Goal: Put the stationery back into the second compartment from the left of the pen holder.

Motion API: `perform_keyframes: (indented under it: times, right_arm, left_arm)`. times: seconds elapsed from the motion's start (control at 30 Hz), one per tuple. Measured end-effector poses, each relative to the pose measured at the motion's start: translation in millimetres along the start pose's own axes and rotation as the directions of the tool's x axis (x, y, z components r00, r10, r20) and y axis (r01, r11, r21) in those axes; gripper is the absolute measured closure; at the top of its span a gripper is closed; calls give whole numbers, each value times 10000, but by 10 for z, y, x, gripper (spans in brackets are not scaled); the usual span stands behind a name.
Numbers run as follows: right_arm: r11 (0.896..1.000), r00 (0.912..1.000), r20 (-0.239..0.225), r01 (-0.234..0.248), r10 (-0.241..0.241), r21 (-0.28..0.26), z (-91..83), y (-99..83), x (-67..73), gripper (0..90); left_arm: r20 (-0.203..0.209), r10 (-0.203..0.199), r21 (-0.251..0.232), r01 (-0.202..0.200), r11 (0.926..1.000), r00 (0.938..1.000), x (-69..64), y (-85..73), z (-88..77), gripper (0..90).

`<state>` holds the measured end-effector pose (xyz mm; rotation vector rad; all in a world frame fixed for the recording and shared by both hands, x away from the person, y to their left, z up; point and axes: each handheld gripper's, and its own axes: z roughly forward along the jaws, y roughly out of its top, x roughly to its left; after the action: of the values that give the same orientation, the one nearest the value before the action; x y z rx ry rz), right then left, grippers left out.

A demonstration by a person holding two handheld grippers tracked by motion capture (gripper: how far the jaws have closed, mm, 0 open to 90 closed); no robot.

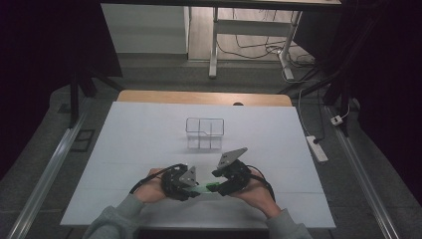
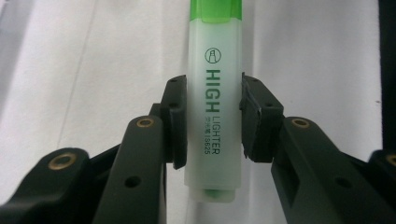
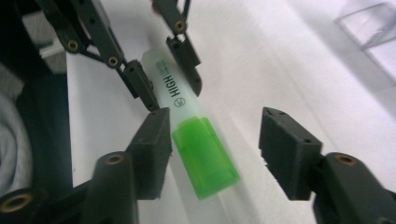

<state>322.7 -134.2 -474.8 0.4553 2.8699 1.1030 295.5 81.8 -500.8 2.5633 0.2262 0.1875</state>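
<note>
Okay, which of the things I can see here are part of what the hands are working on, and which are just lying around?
In use: green highlighter, left gripper clamped on its barrel, right gripper open around its cap.

Lying about: clear organizer on the white table; power strip on the floor.

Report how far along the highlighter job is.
Done: the left gripper is shut on the barrel of the green highlighter, held above the white table. In hand: the right gripper has its jaws apart around the green cap, which is on the barrel; one pad sits beside it, the other stands clear. Left: likely pulling the cap or placing the pen; the clear organizer looks empty.
</note>
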Motion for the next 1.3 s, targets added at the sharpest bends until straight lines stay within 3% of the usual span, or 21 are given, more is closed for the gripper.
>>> perform_keyframes:
  times: [0.17, 0.3, 0.5, 0.6, 0.73, 0.83, 0.97, 1.13, 1.3]
  right_arm:
    - [9956, 9978, 377, -510, 541, -780, -75, -55, -45, 351]
    - [9911, 9944, 644, -764, 838, -1092, -113, -100, -84, 325]
    - [9833, 9888, 856, -1092, 1225, -1457, -150, -140, -122, 317]
    - [9809, 9867, 977, -1138, 1302, -1580, -161, -147, -128, 316]
    - [9755, 9839, 1015, -1271, 1468, -1794, -171, -155, -144, 311]
    - [9718, 9820, 1042, -1352, 1573, -1931, -173, -152, -146, 311]
    - [9695, 9826, 912, -1412, 1619, -2005, -150, -139, -134, 309]
    - [9691, 9827, 882, -1427, 1630, -2011, -126, -129, -123, 307]
    - [9582, 9788, 626, -1766, 1951, -2249, -110, -125, -133, 341]
  left_arm:
    - [-350, -654, -354, 642, 9973, 9972, 69, -63, -49, 654]
    - [-675, -1200, -725, 1150, 9907, 9905, 128, -113, -98, 654]
    - [-909, -1844, -1345, 1714, 9760, 9786, 175, -162, -138, 653]
    - [-1081, -2210, -1833, 1991, 9627, 9693, 187, -181, -163, 653]
    - [-1272, -2533, -2294, 2200, 9481, 9590, 189, -192, -182, 653]
    - [-1370, -2609, -2568, 2201, 9411, 9556, 179, -187, -189, 652]
    - [-1439, -2571, -2750, 2109, 9380, 9556, 155, -163, -175, 652]
    - [-1459, -2424, -2680, 1976, 9429, 9591, 126, -138, -133, 652]
    - [-1528, -2331, -2789, 1844, 9424, 9604, 79, -106, -71, 651]
